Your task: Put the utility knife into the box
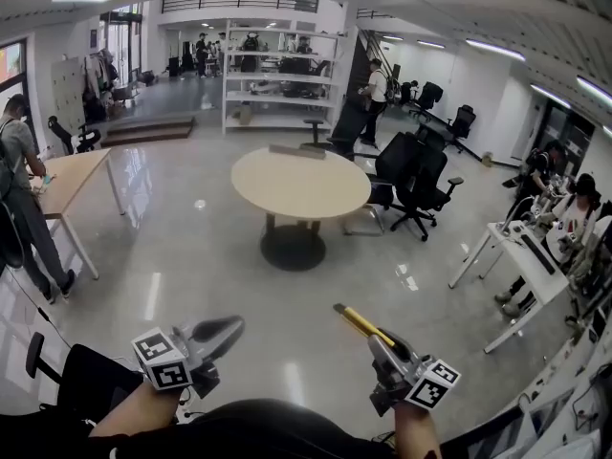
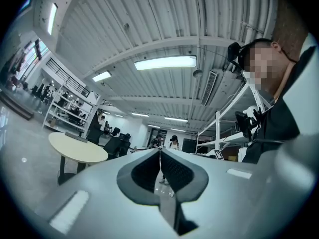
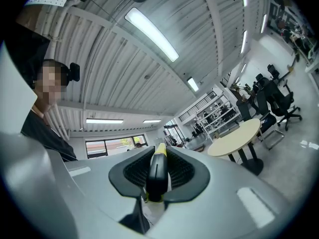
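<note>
Knife location: utility knife point(image 3: 155, 176) clamped in right gripper point(image 1: 382, 345), carried in the air over bare floor point(image 1: 191, 256), well apart from round table point(image 1: 300, 184).
Knife attitude: yellow-and-black body projected forward and upward past the jaw tips in the head view.
Right jaws: closed on the knife body, pads pressed against both flat sides; dark rear part seated deep between them, yellow end pointed ahead.
Left jaws: left gripper point(image 2: 160, 151) pressed together tip to tip, with nothing between the pads.
Box: seen in no view; position could not be told.
Task stage: judged as the carry phase; knife taken up, placement not yet done.
Weight: judged light; a one-gripper carry looked sufficient.
Stiffness: judged rigid; no sag seen along the projecting length.
Surface: judged a smooth, hard casing, liable to slide lengthwise or pivot between the pads if the clamp were eased.
Fragility: judged low for the casing.
Blade: could not be read as extended or retracted; front end best treated as sharp.
Grip point: middle to rear of the handle, across the flat sides, as held; judged suitable, with the front end left free to enter the box first.
Release: judged safest with the knife low inside the box before parting the jaws.
</note>
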